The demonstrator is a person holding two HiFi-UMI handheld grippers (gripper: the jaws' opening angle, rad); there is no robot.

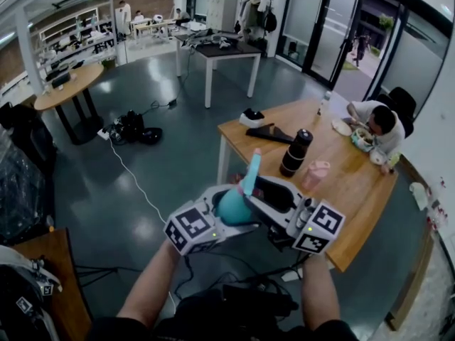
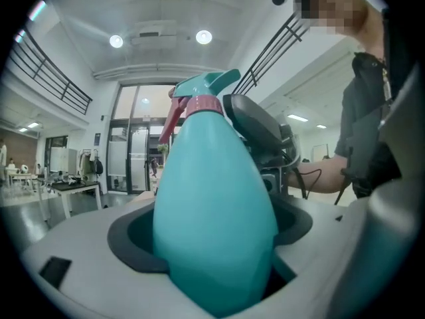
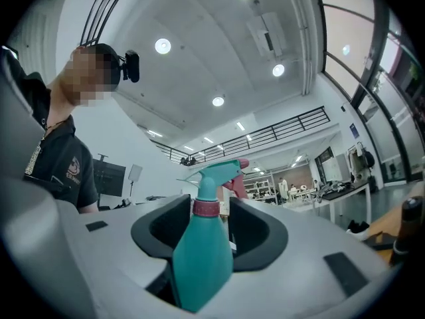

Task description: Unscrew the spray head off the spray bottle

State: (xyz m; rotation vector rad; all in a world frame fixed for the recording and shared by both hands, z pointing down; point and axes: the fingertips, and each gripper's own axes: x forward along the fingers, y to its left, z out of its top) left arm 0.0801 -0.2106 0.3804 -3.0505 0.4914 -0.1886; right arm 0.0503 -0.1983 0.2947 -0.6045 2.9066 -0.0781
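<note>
**Trainee:** Status of the left gripper (image 1: 226, 208)?

**Technician:** At 7 o'clock in the head view. Its jaws are clamped on the teal body of the spray bottle (image 2: 216, 224), which fills the gap between them in the left gripper view. The bottle is held in the air in front of the person, just below the centre of the head view. It is clear of the wooden table (image 1: 355, 183) at 2 o'clock.

**Trainee:** And the spray head (image 3: 216, 175)?

**Technician:** It is seated on the neck and points toward 12 o'clock. The pink collar (image 3: 206, 208) sits flush on the bottle's shoulder, with no gap or exposed thread in view.

**Trainee:** The right gripper (image 3: 209, 228)?

**Technician:** At 5 o'clock in the head view, facing the left one. Its jaws stand apart, one on each side of the collar. The dark pads flank the collar but do not press on it, so it grips nothing.

**Trainee:** Progress?

**Technician:** Judged early to middle. The bottle is secured and the right jaws are aligned on the collar. How many turns are complete cannot be determined. Remaining steps are to close on the collar, rotate until the thread releases, then lift the head clear.
</note>
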